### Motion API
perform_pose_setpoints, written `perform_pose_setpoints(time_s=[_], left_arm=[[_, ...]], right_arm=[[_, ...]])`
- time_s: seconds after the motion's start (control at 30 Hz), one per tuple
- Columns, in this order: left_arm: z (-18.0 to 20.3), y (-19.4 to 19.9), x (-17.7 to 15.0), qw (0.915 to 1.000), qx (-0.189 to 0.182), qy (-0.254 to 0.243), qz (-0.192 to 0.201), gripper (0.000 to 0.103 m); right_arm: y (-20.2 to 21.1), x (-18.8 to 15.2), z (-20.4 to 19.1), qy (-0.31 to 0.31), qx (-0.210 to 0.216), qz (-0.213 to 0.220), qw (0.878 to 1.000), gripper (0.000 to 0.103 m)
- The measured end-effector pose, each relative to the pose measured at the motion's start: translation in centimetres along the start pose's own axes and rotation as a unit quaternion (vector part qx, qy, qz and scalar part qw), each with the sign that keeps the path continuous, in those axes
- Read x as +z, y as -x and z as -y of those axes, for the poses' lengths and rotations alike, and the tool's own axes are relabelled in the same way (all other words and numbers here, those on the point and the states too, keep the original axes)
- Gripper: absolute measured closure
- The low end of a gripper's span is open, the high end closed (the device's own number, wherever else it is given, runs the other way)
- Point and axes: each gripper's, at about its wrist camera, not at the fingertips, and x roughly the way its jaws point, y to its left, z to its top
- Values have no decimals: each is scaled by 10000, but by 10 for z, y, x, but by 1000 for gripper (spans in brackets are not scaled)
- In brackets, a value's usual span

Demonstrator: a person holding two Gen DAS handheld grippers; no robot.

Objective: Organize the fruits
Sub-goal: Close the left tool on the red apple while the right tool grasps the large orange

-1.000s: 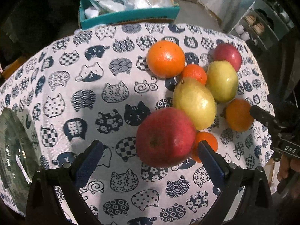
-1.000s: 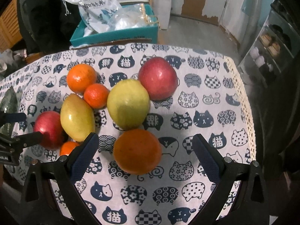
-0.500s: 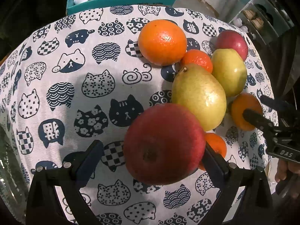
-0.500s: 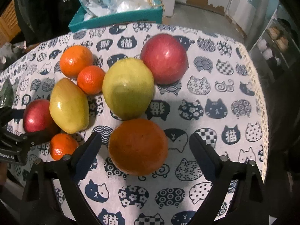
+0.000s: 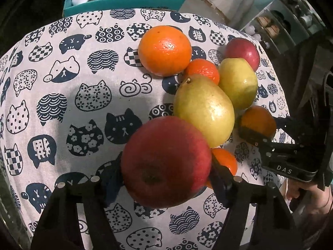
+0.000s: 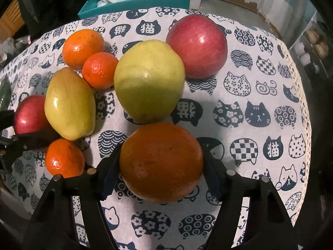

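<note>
Where a second ago both pairs of fingers stood wide of the fruit, each gripper has now closed in on a piece. The left gripper (image 5: pixel 166 166) clamps the near red apple (image 5: pixel 166 162) at lower centre of the left wrist view, pads pressed to both flanks. The right gripper (image 6: pixel 161 166) grips the dark orange (image 6: pixel 161 162) low in the right wrist view the same way. Both fruits fill more of the frame than before. Above the apple lies a pear (image 5: pixel 204 110), touching it, with a small mandarin (image 5: pixel 225 162) tucked at its right. Everything rests on the cat-print tablecloth (image 5: pixel 62 83), and a teal box (image 5: pixel 124 2) sits at the upper edge.
</note>
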Motion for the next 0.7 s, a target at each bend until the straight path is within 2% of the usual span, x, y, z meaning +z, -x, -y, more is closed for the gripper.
perform_pose_setpoints(time_s=[0.27,0.7], left_arm=[[0,5,-8,9993,312,-159,115,28],[0,27,-18,9976,500,-242,408,28]], right_arm=[[3,-2,-6,2,-66,47,10000,33],[48,-5,-13,-2,-97,661,9978,33]])
